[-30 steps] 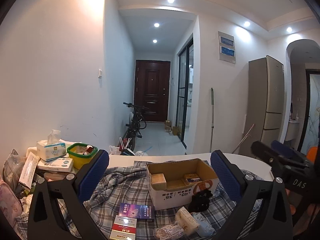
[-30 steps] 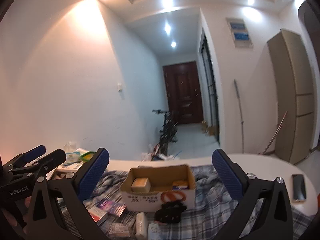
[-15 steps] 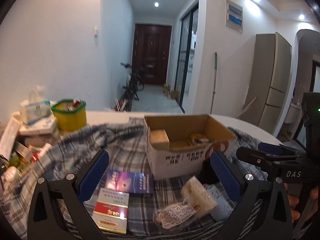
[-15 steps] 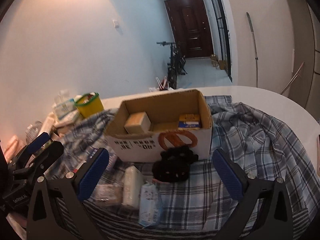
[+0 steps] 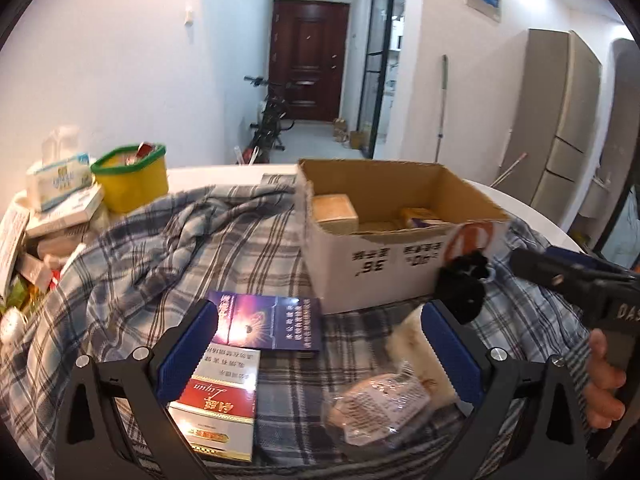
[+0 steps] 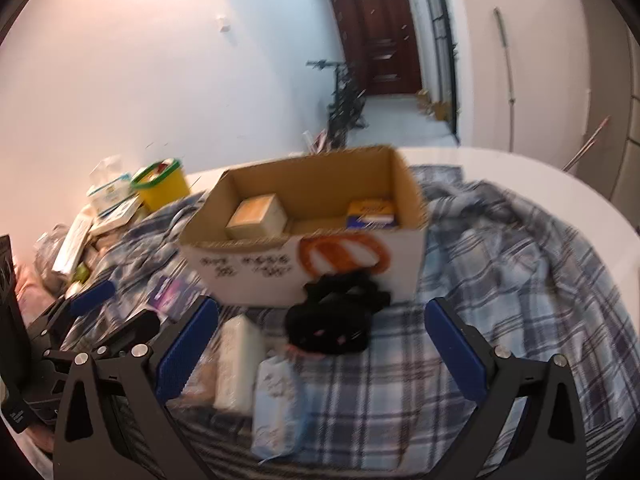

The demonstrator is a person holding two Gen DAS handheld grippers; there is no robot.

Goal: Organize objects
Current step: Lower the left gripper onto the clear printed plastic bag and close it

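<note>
A blue-and-white plaid cloth (image 5: pixel 168 248) covers most of a white round table (image 6: pixel 520 164), with an open cardboard box (image 5: pixel 384 240) standing near its middle. Inside the box sit a tan block (image 6: pixel 258 216) on the left and a small yellow-and-blue carton (image 6: pixel 372 214) on the right. A black bundle (image 6: pixel 334 316) lies against the box's front wall.

The left gripper (image 5: pixel 320 352) hovers with jaws spread wide and nothing between them, above a purple cigarette pack (image 5: pixel 272 326) and a red-and-white cigarette pack (image 5: pixel 218 396) that touch each other on the cloth. A clear plastic packet (image 5: pixel 380 406) lies just beside them.

The right gripper (image 6: pixel 320 352) is likewise spread and empty, poised over a white wrapped block (image 6: pixel 238 364) and a pale blue tissue packet (image 6: pixel 278 404), near the black bundle.

At the table's left edge, a yellow tub with a green rim (image 5: pixel 130 178) stands beside a tissue box (image 5: pixel 58 180) and stacked cartons. Beyond, a white-walled hallway leads to a dark wooden door (image 5: pixel 308 68), with a bicycle (image 5: pixel 268 120) parked along the wall and a tall refrigerator (image 5: pixel 556 120) on the right.
</note>
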